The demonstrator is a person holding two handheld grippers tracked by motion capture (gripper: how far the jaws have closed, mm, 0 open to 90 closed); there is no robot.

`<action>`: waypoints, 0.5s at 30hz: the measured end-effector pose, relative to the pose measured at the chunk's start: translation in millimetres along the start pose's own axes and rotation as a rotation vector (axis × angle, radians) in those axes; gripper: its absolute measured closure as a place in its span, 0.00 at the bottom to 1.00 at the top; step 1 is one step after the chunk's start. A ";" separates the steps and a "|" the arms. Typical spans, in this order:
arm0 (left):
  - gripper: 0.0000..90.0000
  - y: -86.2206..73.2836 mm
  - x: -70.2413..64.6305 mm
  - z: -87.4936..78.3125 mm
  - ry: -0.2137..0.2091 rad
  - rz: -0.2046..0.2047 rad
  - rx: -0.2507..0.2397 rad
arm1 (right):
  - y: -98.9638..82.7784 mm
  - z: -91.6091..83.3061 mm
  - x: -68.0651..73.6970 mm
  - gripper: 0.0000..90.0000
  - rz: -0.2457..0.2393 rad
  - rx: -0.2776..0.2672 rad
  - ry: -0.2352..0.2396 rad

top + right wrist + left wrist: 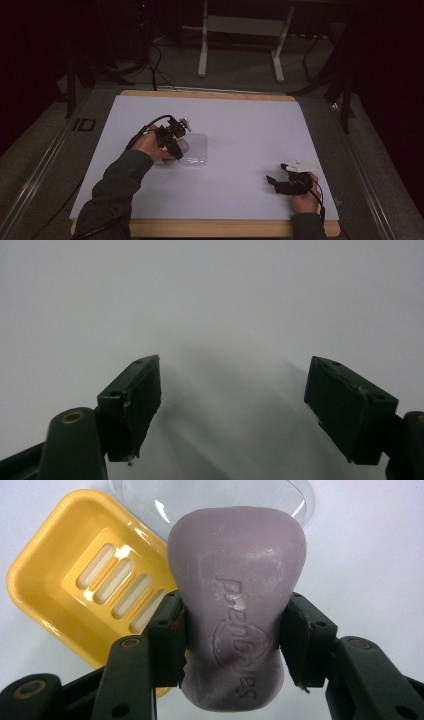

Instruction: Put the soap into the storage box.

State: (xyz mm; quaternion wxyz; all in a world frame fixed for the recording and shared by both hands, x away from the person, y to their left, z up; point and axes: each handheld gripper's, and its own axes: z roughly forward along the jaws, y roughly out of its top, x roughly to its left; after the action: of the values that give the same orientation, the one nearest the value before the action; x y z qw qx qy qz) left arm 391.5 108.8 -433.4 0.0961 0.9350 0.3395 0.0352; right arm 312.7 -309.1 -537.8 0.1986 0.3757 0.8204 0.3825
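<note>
My left gripper (232, 645) is shut on a purple bar of soap (235, 585) with embossed lettering, its jaws pressing the bar's two sides. Below the soap lies a yellow slotted soap dish (75, 580) beside a clear plastic lid (150, 500). In the high view the left gripper (175, 145) holds the soap (181, 146) just left of the clear lid (196, 150) on the white sheet. My right gripper (232, 405) stands open over bare white surface, nothing between its fingers; in the high view the right gripper (275, 182) rests low at the front right.
A white sheet (240, 130) covers the wooden table (210, 227). Beyond the far edge the floor holds cables (155, 60) and white frame legs (202, 45). Dark stands flank both sides.
</note>
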 end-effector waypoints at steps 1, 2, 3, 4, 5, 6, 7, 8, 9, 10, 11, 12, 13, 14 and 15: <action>0.55 0.0 0.7 0.2 0.001 -0.005 -0.001 | 0.0 0.1 0.0 0.25 -0.001 0.000 0.000; 0.55 0.0 1.5 0.3 0.003 -0.009 -0.004 | 0.0 0.1 0.0 0.25 -0.002 0.000 0.000; 0.55 -0.1 2.3 0.5 0.004 -0.016 -0.008 | 0.0 0.1 0.0 0.25 -0.001 0.000 0.000; 0.55 -0.2 3.4 0.6 0.006 -0.020 -0.010 | 0.0 0.0 0.0 0.25 0.000 0.000 0.000; 0.55 -0.2 4.5 0.8 0.006 -0.023 -0.008 | 0.0 0.0 0.0 0.25 0.000 0.000 0.000; 0.55 -0.4 5.0 1.1 0.003 -0.030 -0.008 | 0.0 0.0 0.0 0.25 -0.001 0.000 0.000; 0.55 -0.5 5.8 1.4 0.004 -0.033 -0.009 | 0.0 0.0 0.0 0.25 -0.001 0.000 0.000; 0.55 -0.7 6.4 1.6 0.004 -0.038 -0.009 | 0.0 0.0 0.1 0.25 -0.002 0.000 0.000; 0.55 -0.9 7.1 1.6 0.004 -0.039 -0.008 | 0.0 0.1 0.1 0.25 -0.001 0.000 0.000; 0.55 -1.2 7.8 1.8 0.002 -0.044 -0.012 | 0.0 0.0 0.1 0.25 -0.001 0.000 0.000; 0.55 -1.2 8.4 2.1 0.001 -0.047 -0.012 | 0.0 0.0 0.1 0.25 0.000 0.000 0.000; 0.55 -1.2 9.4 2.1 0.003 -0.045 -0.009 | 0.0 0.0 0.1 0.25 -0.001 0.000 0.000; 0.55 -1.2 9.6 2.4 0.002 -0.052 -0.008 | 0.0 0.0 0.0 0.25 -0.002 0.000 0.000; 0.55 -1.2 10.3 2.7 0.002 -0.052 -0.009 | 0.0 0.0 0.1 0.25 -0.001 0.000 0.000; 0.55 -1.1 11.0 2.9 0.001 -0.053 -0.010 | 0.0 0.0 0.1 0.25 -0.002 0.000 0.000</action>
State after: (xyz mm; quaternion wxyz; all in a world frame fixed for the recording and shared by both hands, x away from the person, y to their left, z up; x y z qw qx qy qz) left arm 399.6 116.2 -436.5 0.1014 0.9252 0.3639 0.0346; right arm 312.7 -309.0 -537.8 0.1990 0.3749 0.8208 0.3823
